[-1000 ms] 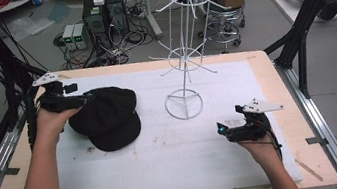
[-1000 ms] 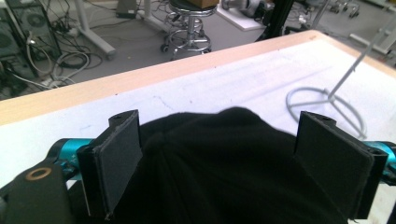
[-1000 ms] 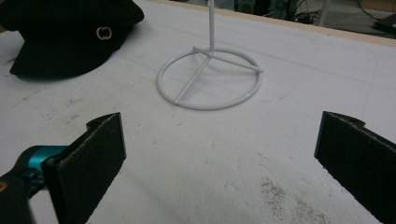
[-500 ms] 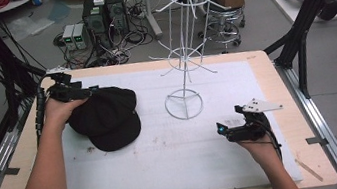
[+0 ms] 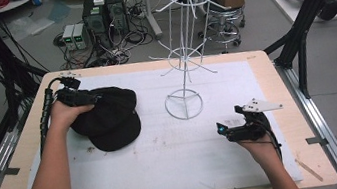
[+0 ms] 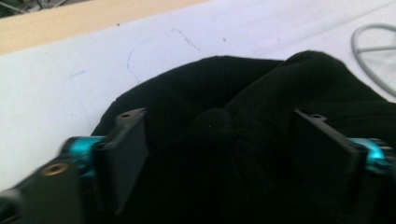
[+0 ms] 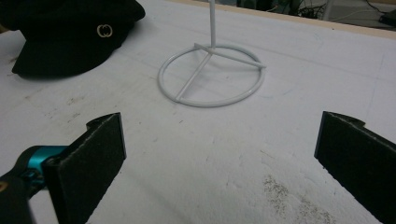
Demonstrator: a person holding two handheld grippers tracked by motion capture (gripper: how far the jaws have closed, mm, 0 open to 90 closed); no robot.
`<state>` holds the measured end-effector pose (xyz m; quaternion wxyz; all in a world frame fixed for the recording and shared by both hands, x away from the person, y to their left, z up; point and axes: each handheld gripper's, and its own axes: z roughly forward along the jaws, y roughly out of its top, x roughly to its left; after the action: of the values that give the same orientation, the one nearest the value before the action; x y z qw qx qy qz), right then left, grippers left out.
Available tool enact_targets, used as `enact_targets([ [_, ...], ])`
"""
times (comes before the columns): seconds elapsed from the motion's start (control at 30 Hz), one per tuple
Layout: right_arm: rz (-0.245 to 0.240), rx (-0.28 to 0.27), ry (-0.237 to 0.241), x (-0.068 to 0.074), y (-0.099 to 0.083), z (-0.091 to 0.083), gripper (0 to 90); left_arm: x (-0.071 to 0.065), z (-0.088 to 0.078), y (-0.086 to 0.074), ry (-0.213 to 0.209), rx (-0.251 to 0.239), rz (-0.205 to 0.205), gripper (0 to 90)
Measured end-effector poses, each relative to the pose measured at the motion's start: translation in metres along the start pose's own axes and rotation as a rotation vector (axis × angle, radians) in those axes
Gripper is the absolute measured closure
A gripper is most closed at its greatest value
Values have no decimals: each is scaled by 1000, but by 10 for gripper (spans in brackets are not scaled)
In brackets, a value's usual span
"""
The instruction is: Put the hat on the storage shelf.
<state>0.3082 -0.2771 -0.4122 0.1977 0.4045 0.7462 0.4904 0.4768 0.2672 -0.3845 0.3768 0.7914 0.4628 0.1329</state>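
left gripper [image 6: 219, 154]: I had it over the cap's crown, jaws spread wide with black fabric bulging up between them; I couldn't tell if the pads touched the cloth
left gripper, from above [image 5: 87, 98]: sat on the far-left edge of the cap, my left hand [image 5: 63, 114] behind it
cap [image 5: 107, 118]: black, lay flat on the white mat [image 5: 176, 159], brim toward my side; most of it ran out ahead of the left fingers
cap badge [image 7: 104, 31]: small round metal emblem, seen far ahead-left of the right fingers
right gripper [image 7: 219, 154]: I held it low over bare mat, jaws wide apart, nothing between them
right gripper, from above [image 5: 227, 128]: well apart from the cap, near the mat's right side
stand [image 5: 184, 103]: white wire rack, ring base on the mat just ahead of the right fingers, between the two grippers
mat: grey smudges near the right fingers
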Motion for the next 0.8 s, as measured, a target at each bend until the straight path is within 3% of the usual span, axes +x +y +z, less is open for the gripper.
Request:
enact_targets([
  [0.1, 5, 1, 2, 1, 0, -1, 10, 0, 1, 0, 0, 18, -3, 340],
  [0.23, 3, 2, 1, 1, 0, -1, 11, -2, -2, 1, 2, 13, 23, 430],
  [0.27, 0, 1, 2, 1, 0, 0, 10, -3, -4, 1, 5, 7, 37, 501],
  [0.37, 3, 4, 4, 2, 0, 0, 11, -5, -8, 2, 3, -4, 50, 602],
  [0.53, 3, 9, 5, 3, 0, 1, 11, -9, -23, 6, -2, -64, 82, 665],
  [0.8, -5, 5, 6, 3, 0, 1, 11, -13, -37, 9, -26, -125, 91, 683],
])
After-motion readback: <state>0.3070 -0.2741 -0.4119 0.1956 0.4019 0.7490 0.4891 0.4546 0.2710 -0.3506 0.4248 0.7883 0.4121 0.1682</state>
